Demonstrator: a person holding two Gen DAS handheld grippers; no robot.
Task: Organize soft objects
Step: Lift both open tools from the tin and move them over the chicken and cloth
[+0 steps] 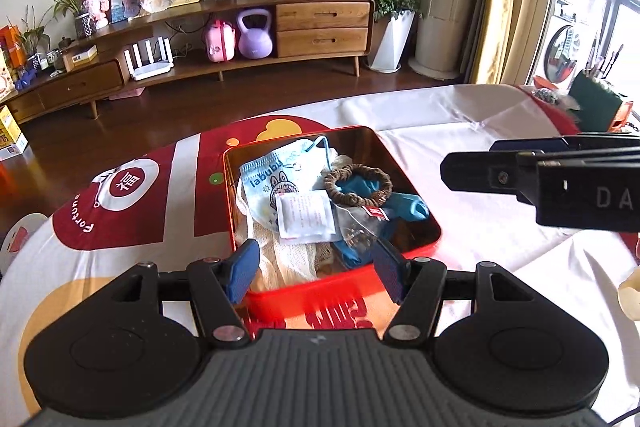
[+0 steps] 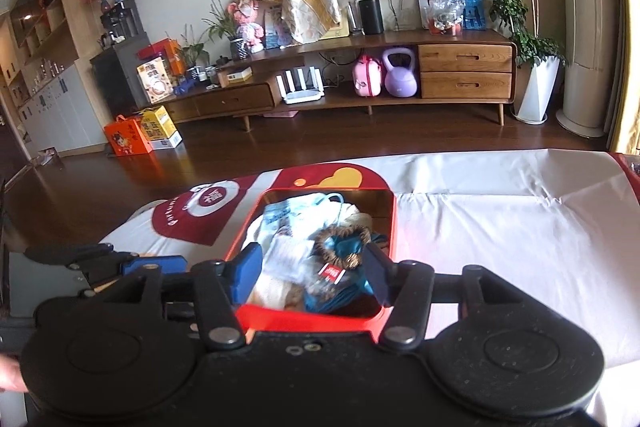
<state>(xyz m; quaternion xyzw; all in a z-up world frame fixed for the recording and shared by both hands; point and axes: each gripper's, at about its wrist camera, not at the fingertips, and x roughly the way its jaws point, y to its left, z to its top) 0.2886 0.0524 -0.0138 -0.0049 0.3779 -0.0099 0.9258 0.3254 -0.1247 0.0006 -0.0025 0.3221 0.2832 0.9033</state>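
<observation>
A red tin box (image 1: 316, 293) sits on the white and red tablecloth (image 1: 472, 227), holding soft items. Inside lie a light blue "labubu" mask pack (image 1: 276, 167), a white sachet (image 1: 306, 215), a woven brown ring (image 1: 356, 185), a blue cloth (image 1: 408, 207) and a cream knitted cloth (image 1: 288, 259). My left gripper (image 1: 316, 273) hovers open over the box's near rim, nothing between its blue pads. My right gripper (image 2: 312, 271) is open too, above the same box (image 2: 312, 321), and it shows side-on in the left wrist view (image 1: 472, 163). The left gripper (image 2: 104, 259) appears at the left.
Beyond the table's far edge is dark wood floor, then a long wooden cabinet (image 1: 320, 27) with a purple kettlebell (image 1: 255, 35). A white plant pot (image 1: 394, 41) stands by it. A green object (image 1: 594, 107) lies at the table's far right. Part of a hand (image 2: 8, 375) shows at lower left.
</observation>
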